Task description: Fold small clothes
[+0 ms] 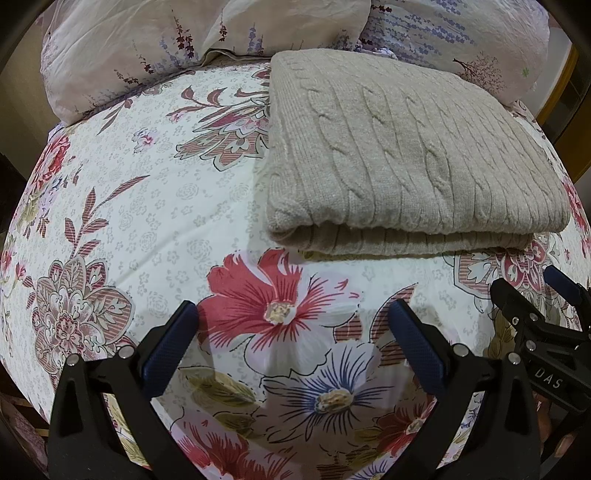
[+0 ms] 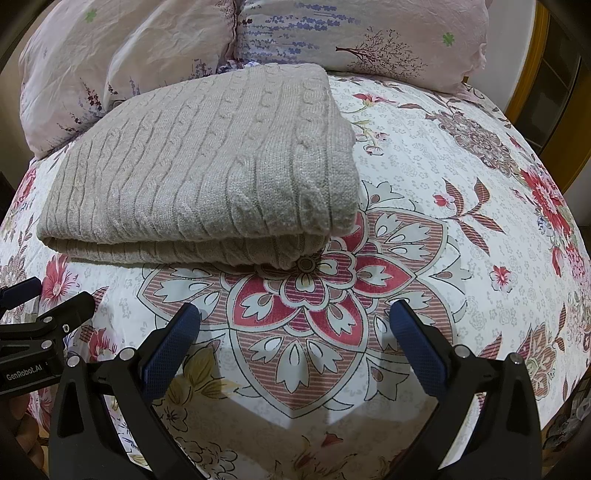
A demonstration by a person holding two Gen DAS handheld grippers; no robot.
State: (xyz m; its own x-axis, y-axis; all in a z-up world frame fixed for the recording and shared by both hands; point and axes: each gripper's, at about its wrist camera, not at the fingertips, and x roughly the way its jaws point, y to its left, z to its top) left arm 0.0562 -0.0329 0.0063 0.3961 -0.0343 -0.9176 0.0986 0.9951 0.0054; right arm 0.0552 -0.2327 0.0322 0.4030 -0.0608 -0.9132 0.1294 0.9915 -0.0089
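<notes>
A beige cable-knit sweater (image 1: 402,155) lies folded into a neat rectangle on the floral bedsheet (image 1: 155,192). It also shows in the right wrist view (image 2: 207,173), at the upper left. My left gripper (image 1: 293,314) is open and empty, hovering over the sheet just in front of the sweater's near left corner. My right gripper (image 2: 295,314) is open and empty, in front of the sweater's near right corner. Each gripper appears at the edge of the other's view, the right one (image 1: 535,291) and the left one (image 2: 44,295).
Two pale floral pillows (image 1: 192,40) (image 2: 362,33) lie behind the sweater at the head of the bed. A wooden frame (image 2: 532,74) stands at the far right. Bare sheet (image 2: 461,192) stretches right of the sweater.
</notes>
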